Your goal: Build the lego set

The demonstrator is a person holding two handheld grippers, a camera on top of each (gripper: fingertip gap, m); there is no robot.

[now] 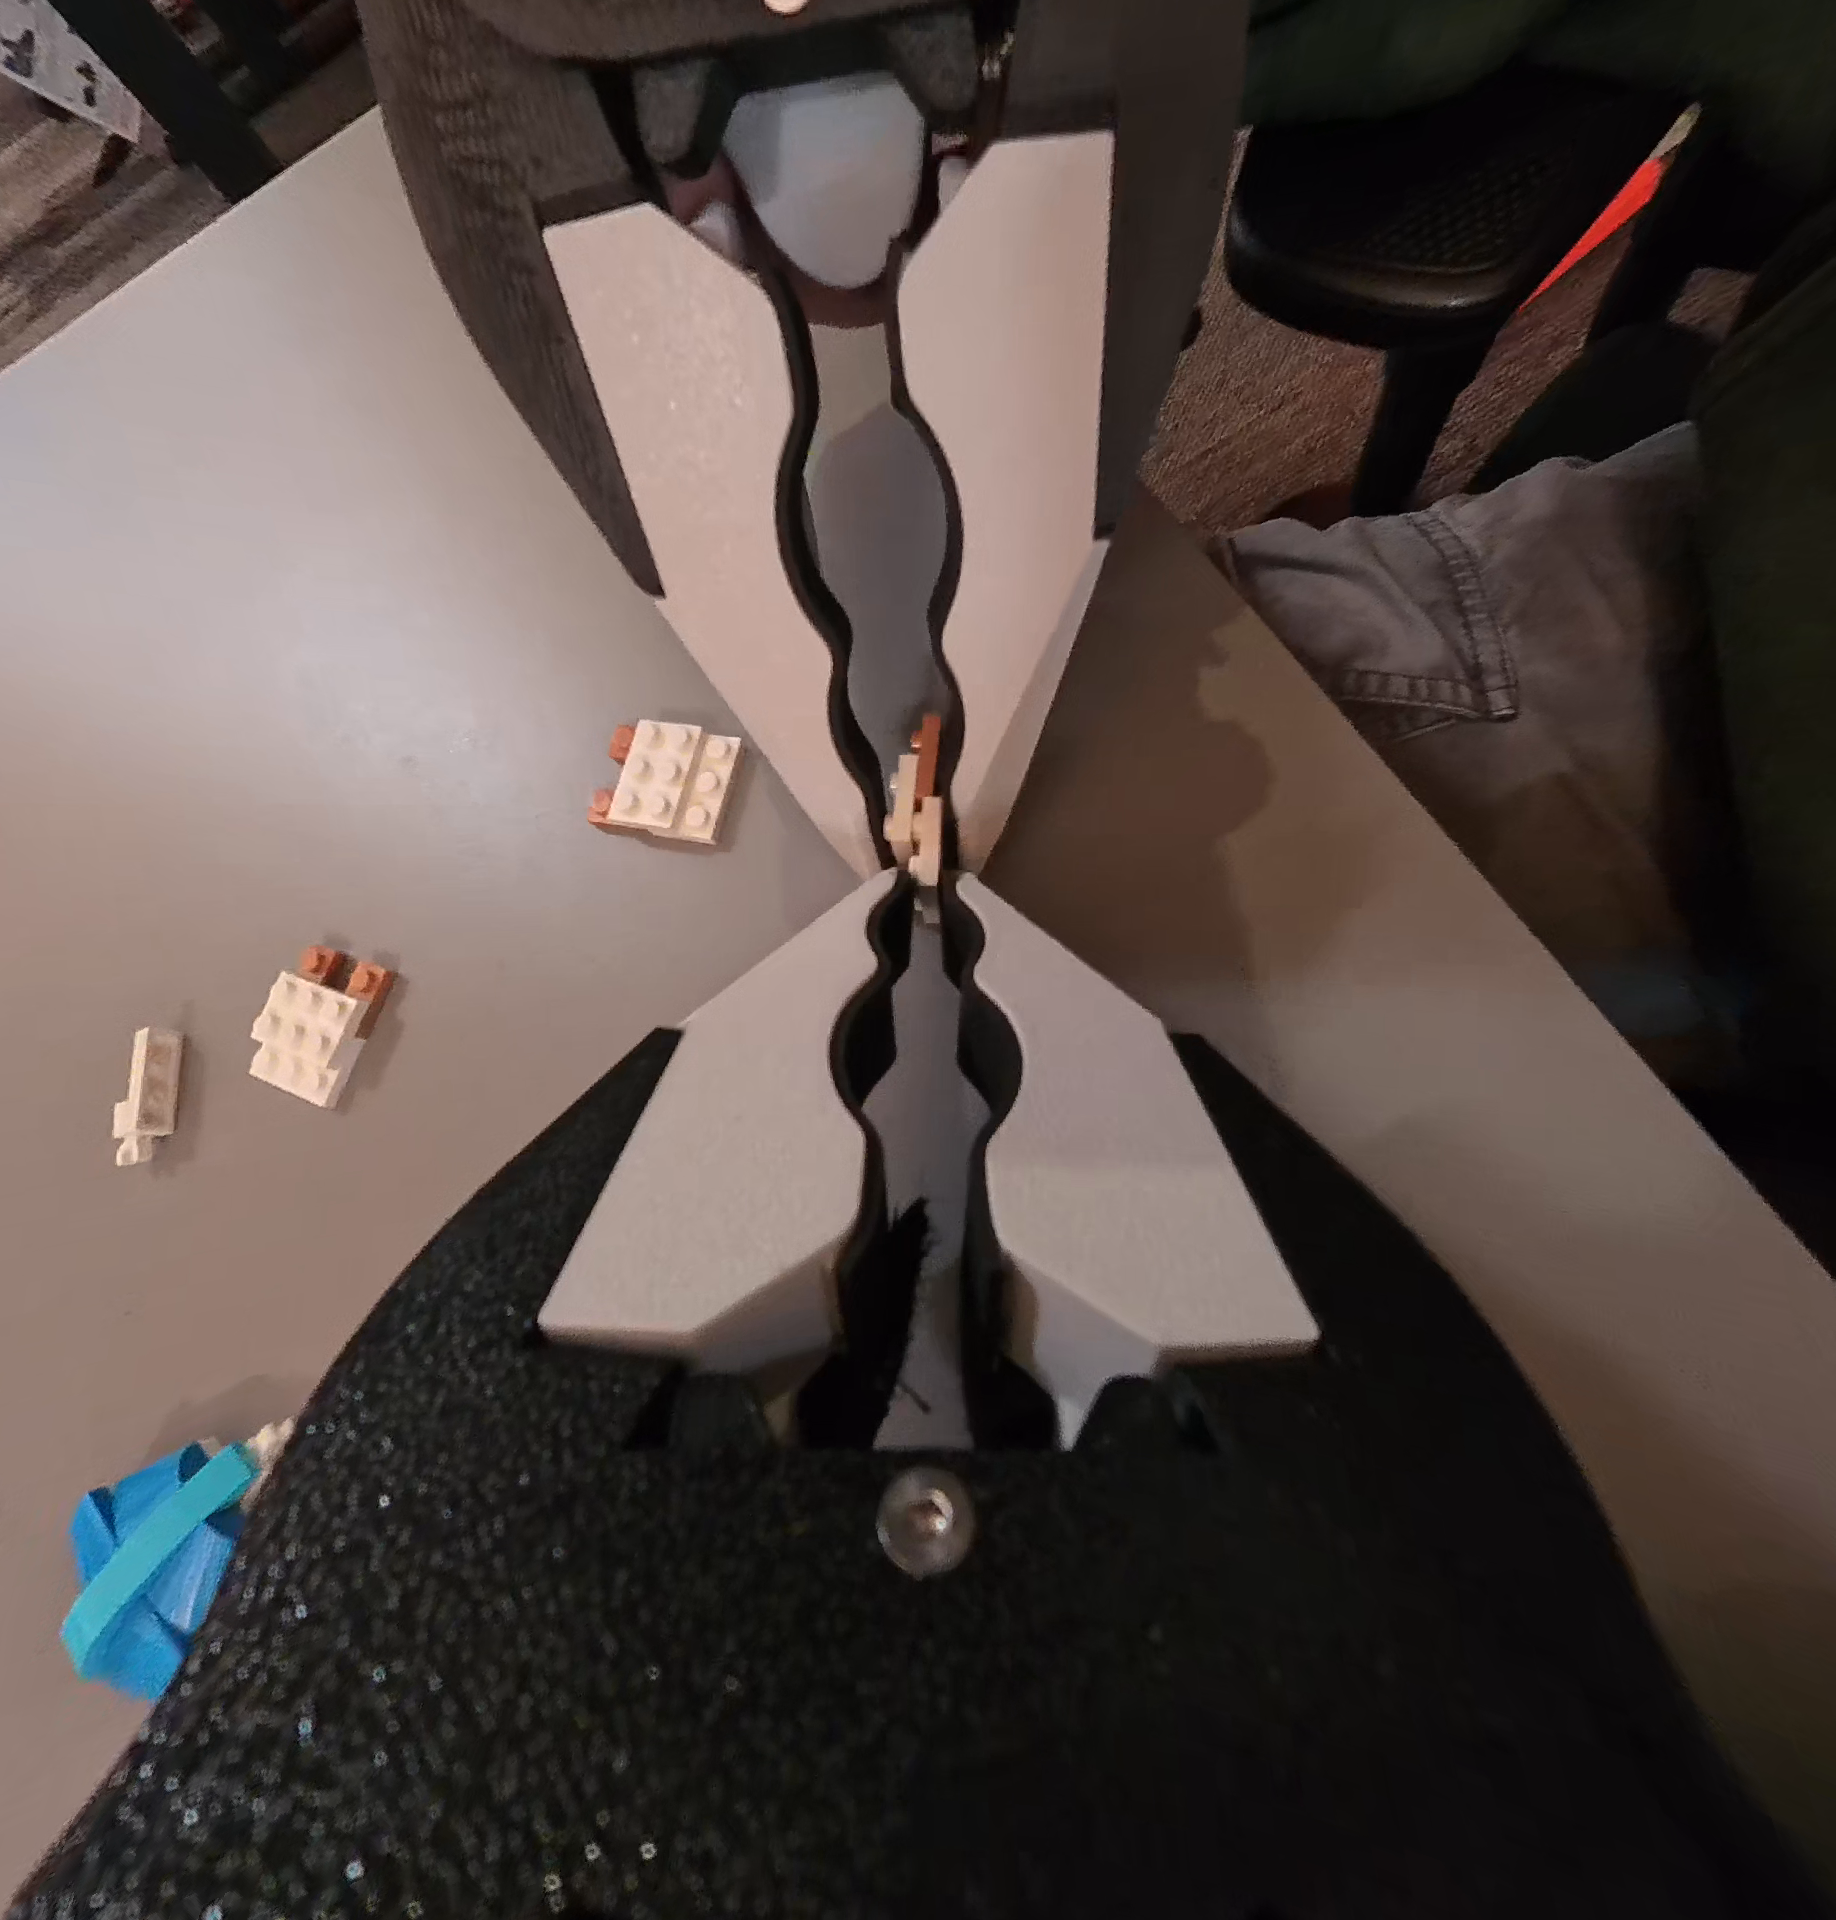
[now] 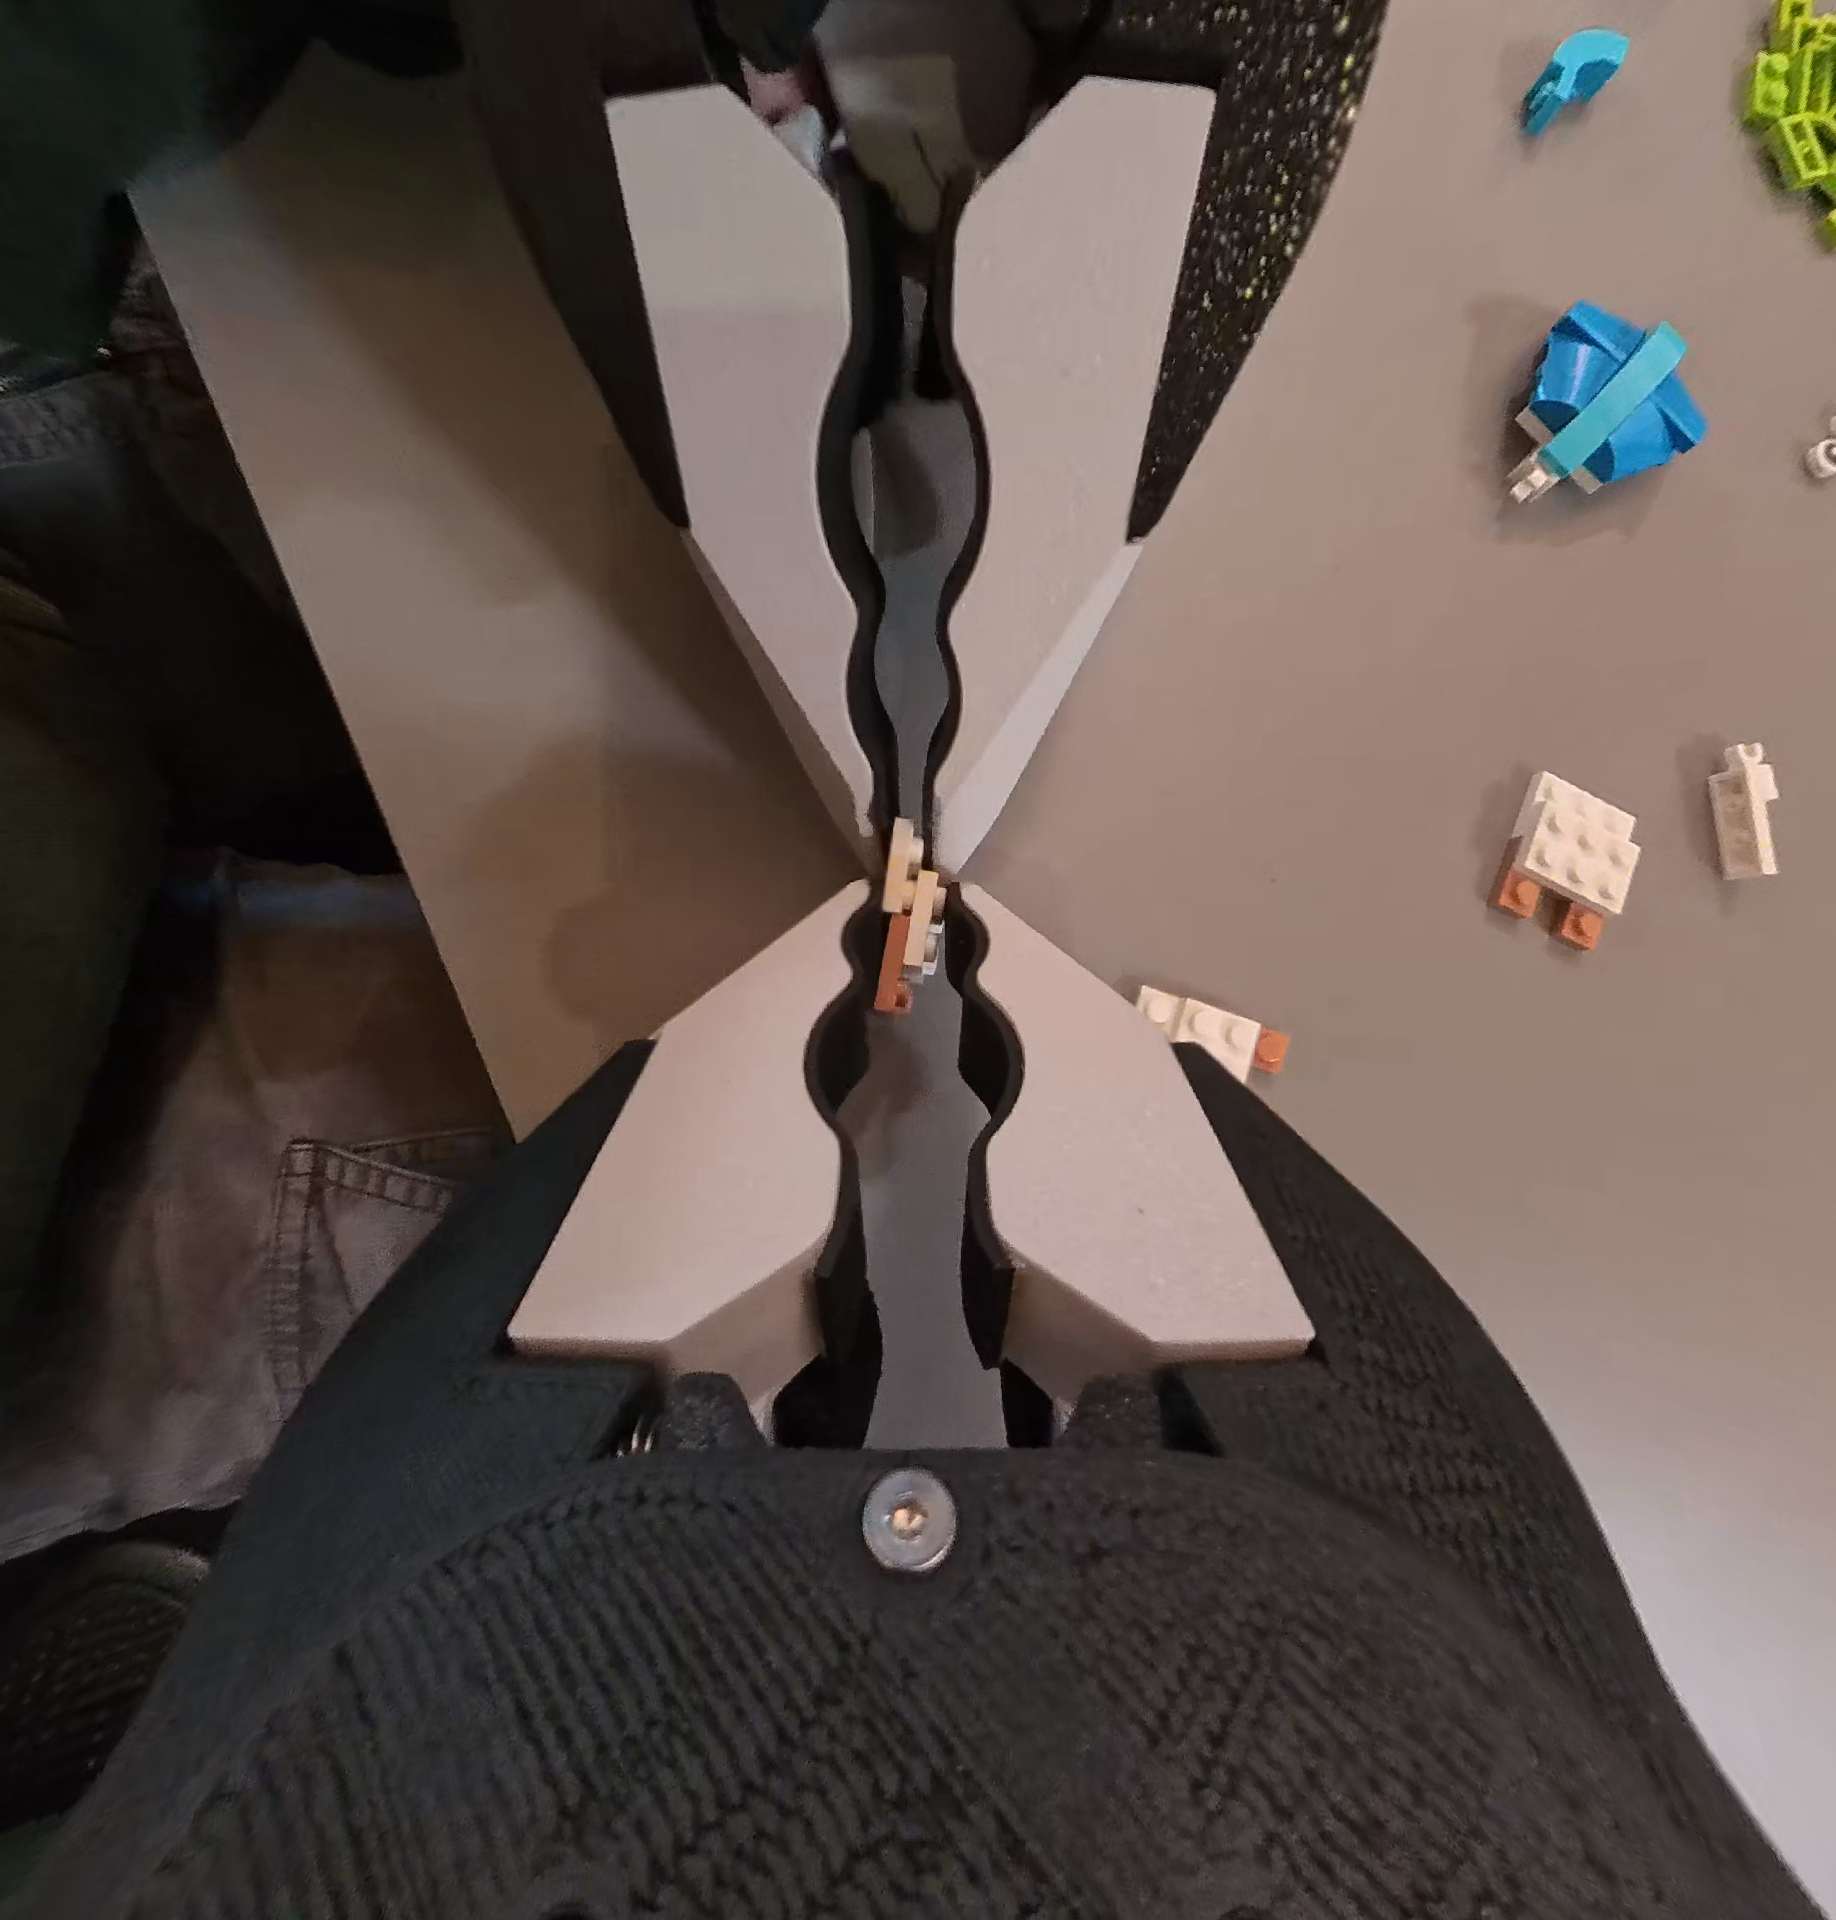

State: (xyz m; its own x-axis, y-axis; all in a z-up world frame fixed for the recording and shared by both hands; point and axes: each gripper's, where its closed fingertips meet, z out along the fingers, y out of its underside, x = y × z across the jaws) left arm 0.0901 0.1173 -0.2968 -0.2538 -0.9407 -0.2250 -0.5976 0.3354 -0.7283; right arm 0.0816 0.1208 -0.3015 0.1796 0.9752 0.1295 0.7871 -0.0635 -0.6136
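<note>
Both grippers, left (image 1: 919, 883) and right (image 2: 914, 894), meet tip to tip mid-frame, each pinching one end of a tiny tan-and-brown brick piece (image 1: 919, 821). It looks light, hard and easy to snap apart; hold its flat sides. Only the right view shows green bricks (image 2: 1818, 114), upper right.

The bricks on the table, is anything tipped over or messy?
Mostly tidy. One white and brown brick stack lies tilted on its side on the gray table, while a similar stack lies flat. The two grippers meet tip to tip, pinching a small white and brown brick piece between them.
</note>
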